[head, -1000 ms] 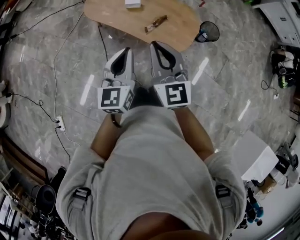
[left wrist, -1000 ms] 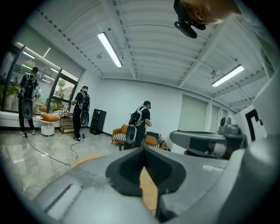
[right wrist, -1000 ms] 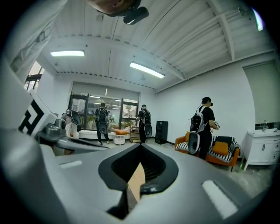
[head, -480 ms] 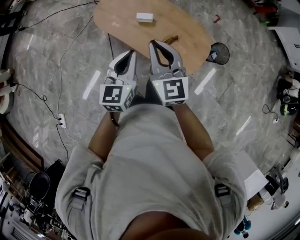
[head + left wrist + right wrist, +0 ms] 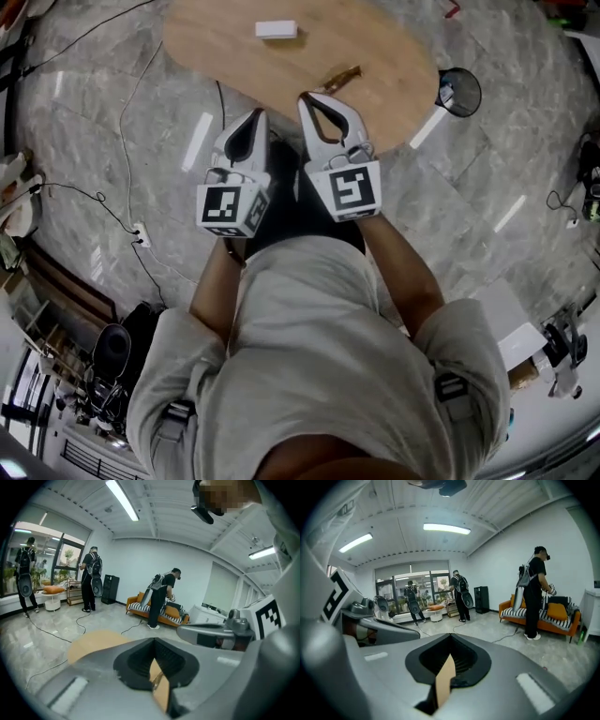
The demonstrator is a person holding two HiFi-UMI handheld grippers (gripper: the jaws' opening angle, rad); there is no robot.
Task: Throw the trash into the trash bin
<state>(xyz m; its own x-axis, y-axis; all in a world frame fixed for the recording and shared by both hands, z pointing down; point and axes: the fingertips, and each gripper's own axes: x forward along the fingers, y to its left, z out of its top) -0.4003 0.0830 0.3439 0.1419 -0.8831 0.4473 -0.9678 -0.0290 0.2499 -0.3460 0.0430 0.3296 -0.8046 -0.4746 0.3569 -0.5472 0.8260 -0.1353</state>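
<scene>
A brown crumpled wrapper (image 5: 342, 75) lies on the oval wooden table (image 5: 234, 47), towards its near right edge. A black mesh trash bin (image 5: 459, 91) stands on the floor just right of the table. My left gripper (image 5: 257, 113) and right gripper (image 5: 307, 97) are held side by side in front of me, both shut and empty, tips at the table's near edge. The wrapper is a little beyond and to the right of the right gripper's tip. In the left gripper view the wrapper (image 5: 157, 680) shows through the hollow between the closed jaws of that gripper (image 5: 153, 639). The right gripper (image 5: 451, 635) shows only a sliver of table.
A white block (image 5: 277, 29) lies at the table's far side. Cables and a power strip (image 5: 141, 234) run over the marble floor on the left. A white box (image 5: 502, 314) sits at the right. Several people (image 5: 161, 599) and an orange sofa (image 5: 176, 613) are farther off.
The table has come nearer and now reaches both gripper tips. The bin has shifted right in the head view. Both grippers stay shut, side by side.
</scene>
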